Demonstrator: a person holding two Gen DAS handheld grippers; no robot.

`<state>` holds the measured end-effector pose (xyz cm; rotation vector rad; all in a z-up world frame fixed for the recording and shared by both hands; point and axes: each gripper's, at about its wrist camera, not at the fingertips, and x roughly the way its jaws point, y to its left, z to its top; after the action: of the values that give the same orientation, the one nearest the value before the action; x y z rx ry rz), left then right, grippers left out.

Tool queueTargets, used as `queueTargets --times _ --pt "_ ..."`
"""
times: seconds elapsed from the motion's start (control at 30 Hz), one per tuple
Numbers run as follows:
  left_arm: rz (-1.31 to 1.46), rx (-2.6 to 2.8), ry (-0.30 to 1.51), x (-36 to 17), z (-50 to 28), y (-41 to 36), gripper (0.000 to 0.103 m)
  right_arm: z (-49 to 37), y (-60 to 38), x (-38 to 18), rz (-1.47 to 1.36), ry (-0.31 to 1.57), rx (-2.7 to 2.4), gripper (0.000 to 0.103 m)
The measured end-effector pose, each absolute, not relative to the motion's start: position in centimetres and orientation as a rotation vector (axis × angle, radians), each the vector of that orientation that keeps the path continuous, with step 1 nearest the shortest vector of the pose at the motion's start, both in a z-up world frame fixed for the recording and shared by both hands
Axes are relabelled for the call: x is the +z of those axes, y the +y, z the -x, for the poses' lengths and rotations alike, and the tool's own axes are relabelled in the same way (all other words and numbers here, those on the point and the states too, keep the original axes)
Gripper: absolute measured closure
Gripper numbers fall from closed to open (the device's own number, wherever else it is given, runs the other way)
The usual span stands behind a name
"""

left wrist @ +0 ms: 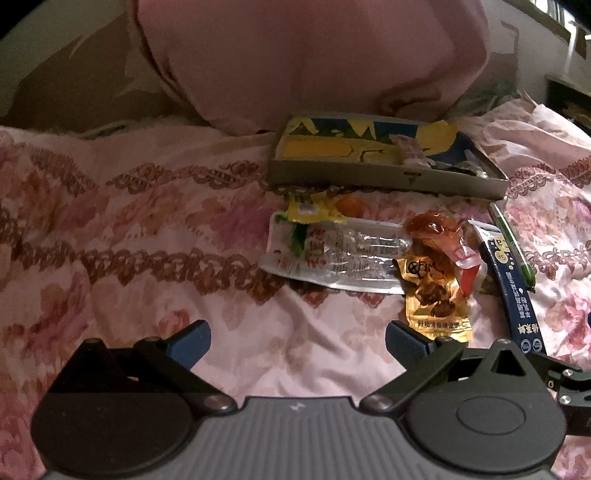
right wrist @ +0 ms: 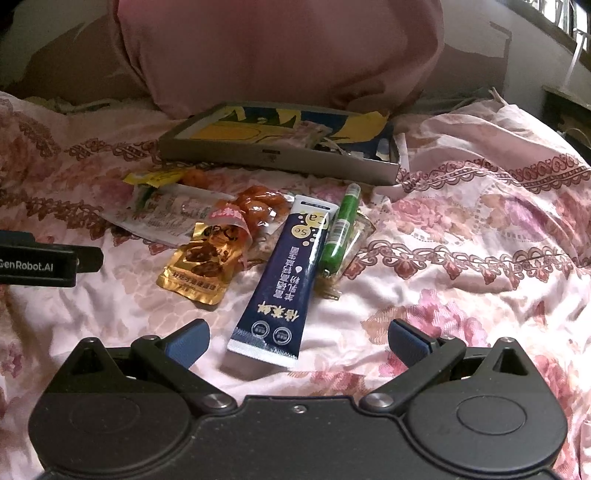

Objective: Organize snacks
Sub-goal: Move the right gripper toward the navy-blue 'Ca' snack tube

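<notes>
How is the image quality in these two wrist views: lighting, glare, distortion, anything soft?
Left wrist view: dim and warm, glare on the clear snack packet, strong fisheye bending at the edges, pink pillow soft. Right wrist view: a little brighter, navy tube print readable, daylight blown out at the window, dark vignette corners.

Pink pillow fills the top of my left wrist view, cut by the upper edge, soft focus. It hides the far rim of the box. Box contents at its right end: a jumble, can't identify. Small orange item half under the yellow packet. Print on the navy sachet too small for me to read.
</notes>
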<state>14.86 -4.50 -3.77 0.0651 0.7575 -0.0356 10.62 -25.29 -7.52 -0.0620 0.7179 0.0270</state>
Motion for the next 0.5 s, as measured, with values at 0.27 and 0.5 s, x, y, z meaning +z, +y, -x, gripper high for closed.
queueTargets --times 0.27,0.5 --pt "-0.096 -0.048 0.759 -3.9 -16.6 -5.6 0.0 -12.3 -26.6 -7.8 0.002 0.741 0.023 0.001" --pt "-0.119 -0.07 0.762 -4.2 -17.8 -6.9 0.0 -13.0 -26.8 -8.0 -0.014 0.751 0.031 0.001"
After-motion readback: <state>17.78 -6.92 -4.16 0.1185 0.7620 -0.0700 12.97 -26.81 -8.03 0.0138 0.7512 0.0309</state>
